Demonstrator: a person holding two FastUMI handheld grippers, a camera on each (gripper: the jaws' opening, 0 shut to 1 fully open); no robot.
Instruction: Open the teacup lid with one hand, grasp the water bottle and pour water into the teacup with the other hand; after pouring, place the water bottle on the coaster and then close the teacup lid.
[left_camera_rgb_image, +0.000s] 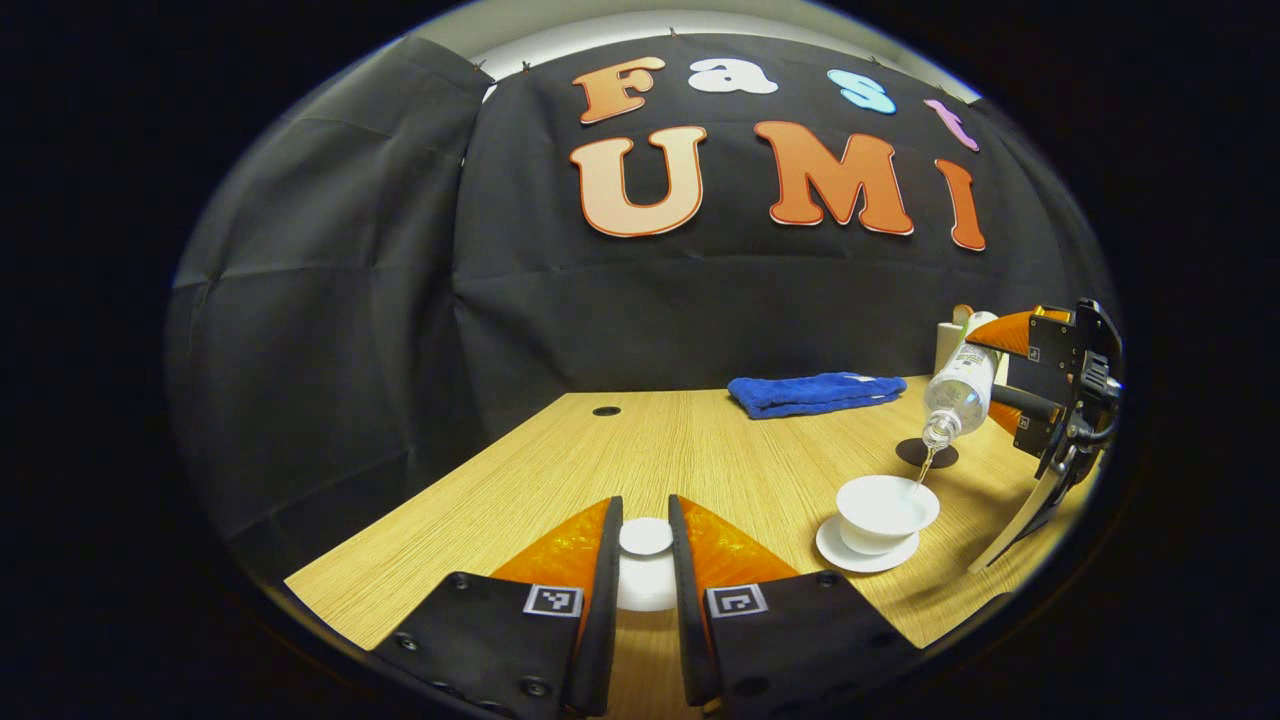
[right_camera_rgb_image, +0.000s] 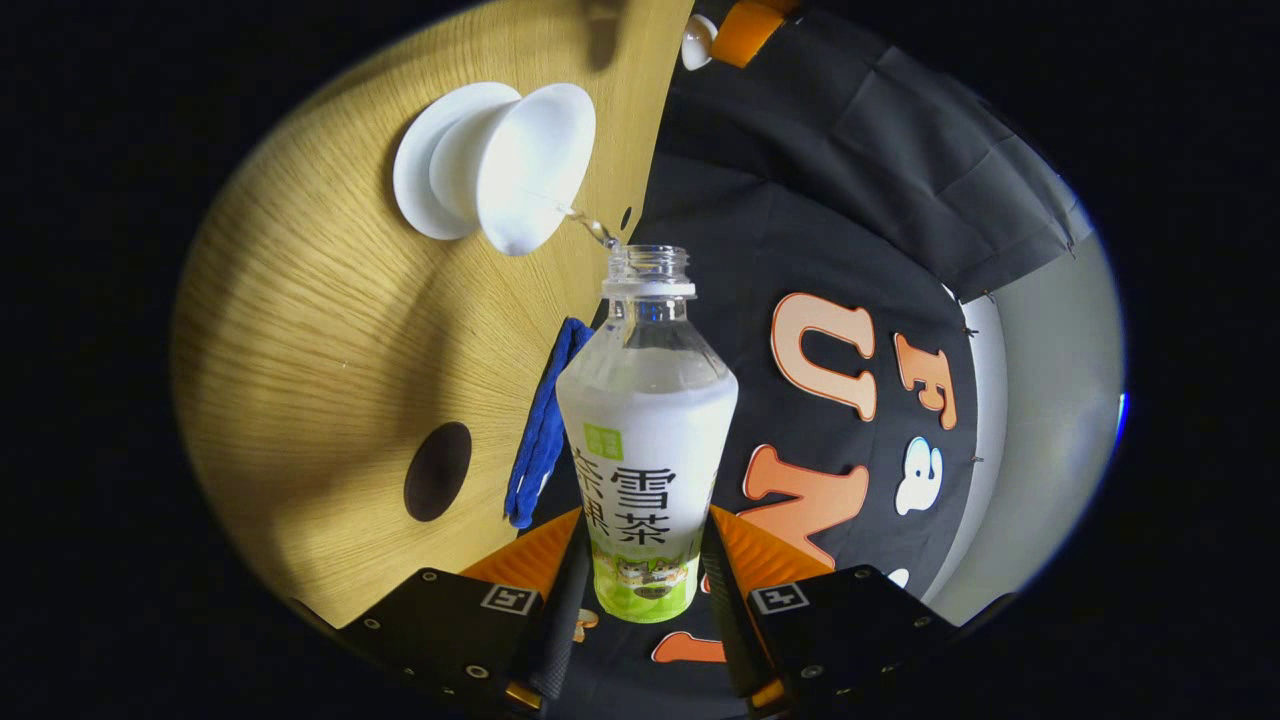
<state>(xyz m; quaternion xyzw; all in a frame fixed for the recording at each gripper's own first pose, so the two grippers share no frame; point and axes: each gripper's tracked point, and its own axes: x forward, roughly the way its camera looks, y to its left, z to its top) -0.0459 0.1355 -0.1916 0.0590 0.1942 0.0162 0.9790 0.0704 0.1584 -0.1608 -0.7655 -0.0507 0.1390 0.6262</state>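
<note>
Water bottle (right_camera_rgb_image: 646, 440) label: large dark characters.

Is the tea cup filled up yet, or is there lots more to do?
Done: the teacup lid is off, held between the left gripper fingers. In hand: the right gripper tilts the water bottle, and a thin stream runs into the open teacup. Left: stand the bottle on the dark coaster, then put the lid back on.

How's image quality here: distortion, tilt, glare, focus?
Left gripper view: fisheye bows the table edges; teacup and water bottle sharp, soft shadows, no harsh glare. Right gripper view: rolled sideways, bottle label in focus, teacup flare bright with little detail.
</note>
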